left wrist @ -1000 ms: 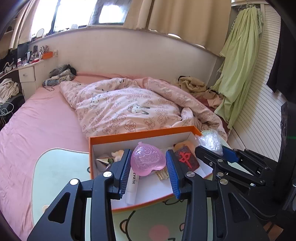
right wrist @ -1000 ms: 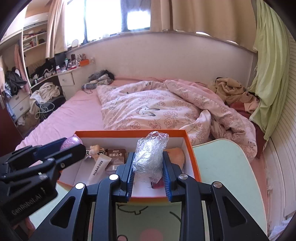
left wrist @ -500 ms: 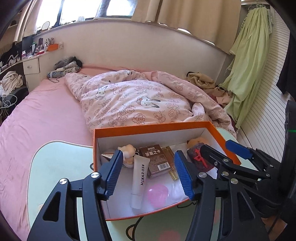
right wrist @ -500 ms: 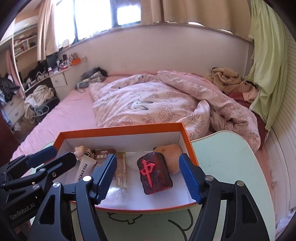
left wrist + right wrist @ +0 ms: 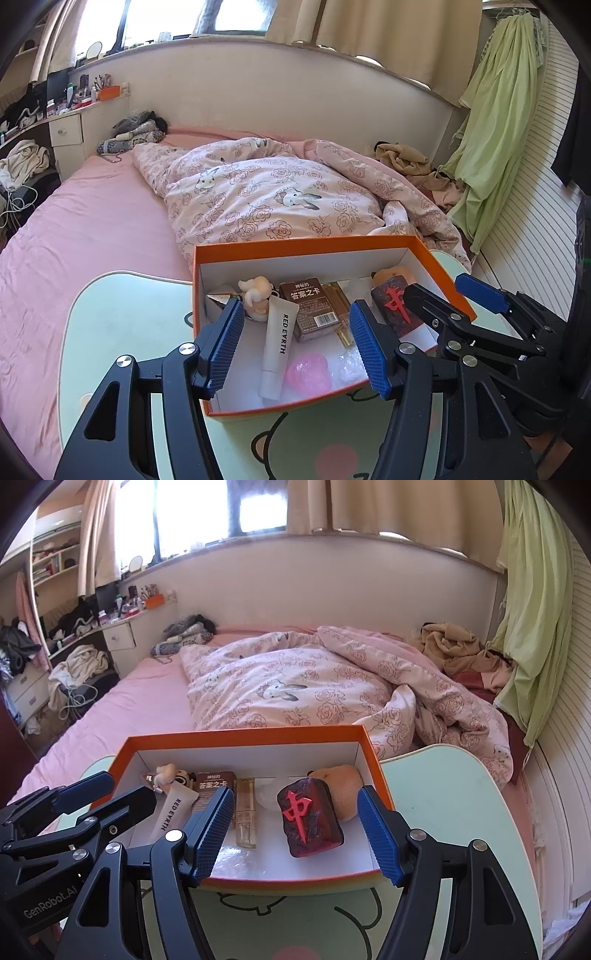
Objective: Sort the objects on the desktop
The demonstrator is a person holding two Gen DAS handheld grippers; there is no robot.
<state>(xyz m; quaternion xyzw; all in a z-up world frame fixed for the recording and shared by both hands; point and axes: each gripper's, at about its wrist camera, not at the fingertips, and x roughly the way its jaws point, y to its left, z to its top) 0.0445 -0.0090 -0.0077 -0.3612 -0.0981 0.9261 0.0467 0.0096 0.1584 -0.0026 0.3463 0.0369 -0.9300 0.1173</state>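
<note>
In the left wrist view, the left gripper (image 5: 297, 339) has its blue fingers (image 5: 223, 347) wide apart with nothing between them, and it hangs over the near side of the orange box (image 5: 314, 242). The box sits on the pale green bench (image 5: 122, 325), and the bench stands by the pink bed (image 5: 92, 229). Inside the box, a white tube (image 5: 277, 347) lies with its cap toward the camera. A pink heart (image 5: 308, 371) lies just beside the tube near the front wall, and a bit of clear wrap (image 5: 349, 367) lies next to the heart. A brown card box (image 5: 310, 308) is behind them, with a small plush toy (image 5: 255, 295) at its left. The red block (image 5: 393, 304) with a red sign on top is at the right side of the box. The right gripper (image 5: 443, 291) reaches in from the right, fingers apart. In the right wrist view, the right gripper (image 5: 295, 836) also has its blue fingers (image 5: 378, 838) wide apart and holds nothing. The red block (image 5: 310, 818) lies on the box floor between them, touching neither. A clear little bottle (image 5: 245, 812) lies left of the block, and a tan soft toy (image 5: 343, 782) is right behind it. The left gripper (image 5: 110, 790) shows at the left edge of the orange box (image 5: 243, 734).
</note>
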